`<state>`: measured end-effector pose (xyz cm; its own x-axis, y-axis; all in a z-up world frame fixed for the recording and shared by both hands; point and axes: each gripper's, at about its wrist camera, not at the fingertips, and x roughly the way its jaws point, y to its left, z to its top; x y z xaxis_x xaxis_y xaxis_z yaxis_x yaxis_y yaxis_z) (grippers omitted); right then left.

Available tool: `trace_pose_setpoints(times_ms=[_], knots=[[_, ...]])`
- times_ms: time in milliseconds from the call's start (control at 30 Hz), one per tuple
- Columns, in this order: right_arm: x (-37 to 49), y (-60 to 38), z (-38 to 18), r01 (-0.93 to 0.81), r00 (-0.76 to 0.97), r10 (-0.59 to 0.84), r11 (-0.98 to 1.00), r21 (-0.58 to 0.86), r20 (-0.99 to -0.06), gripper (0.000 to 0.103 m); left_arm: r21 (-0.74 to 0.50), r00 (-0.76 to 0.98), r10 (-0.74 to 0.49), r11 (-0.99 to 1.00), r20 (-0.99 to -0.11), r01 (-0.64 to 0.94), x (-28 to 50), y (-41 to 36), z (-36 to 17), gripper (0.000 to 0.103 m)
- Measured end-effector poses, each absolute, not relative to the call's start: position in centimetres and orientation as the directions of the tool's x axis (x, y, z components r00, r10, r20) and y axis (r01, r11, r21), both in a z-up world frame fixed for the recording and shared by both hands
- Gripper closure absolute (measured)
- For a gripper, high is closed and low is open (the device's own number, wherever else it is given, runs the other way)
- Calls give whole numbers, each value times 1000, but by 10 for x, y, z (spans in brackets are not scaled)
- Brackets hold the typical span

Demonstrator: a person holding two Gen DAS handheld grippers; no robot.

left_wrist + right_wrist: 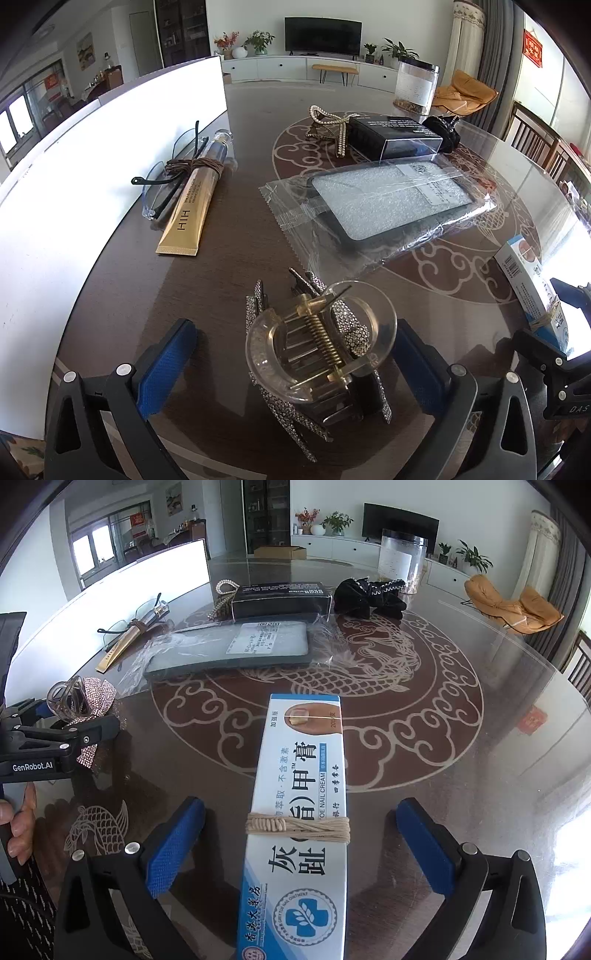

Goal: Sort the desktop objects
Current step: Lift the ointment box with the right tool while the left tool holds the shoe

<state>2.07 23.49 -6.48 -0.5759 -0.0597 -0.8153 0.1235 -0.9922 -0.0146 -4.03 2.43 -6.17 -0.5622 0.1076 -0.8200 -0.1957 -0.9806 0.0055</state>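
A clear hair claw with rhinestone trim (317, 343) rests on the dark glass-topped table (236, 269). It sits between the blue pads of my left gripper (293, 332), which is open, with a gap on each side. In the right wrist view a white and blue nail cream box (299, 775), bound with beige string, lies flat on the table. My right gripper (301, 806) is open around it, both pads apart from the box. The same box (532, 280) shows at the right edge of the left wrist view, and the claw (74, 698) at the far left of the right wrist view.
Glasses (166, 184) and a gold tube (188, 210) tied with brown cord lie by a white board (92, 184). A bagged phone case (388, 199), a black box (395, 136), a pearl clip (332, 125), a black hair bow (369, 594) and a clear jar (415, 85) stand farther back.
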Motion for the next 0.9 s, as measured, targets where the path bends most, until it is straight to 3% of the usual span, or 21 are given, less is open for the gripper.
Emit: trace_pose_setpoints(times_ms=[900], knots=[[20, 235, -65, 124, -576, -60, -992, -15, -815, 0, 5, -563, 105, -982, -819, -191, -42, 25, -62, 0]])
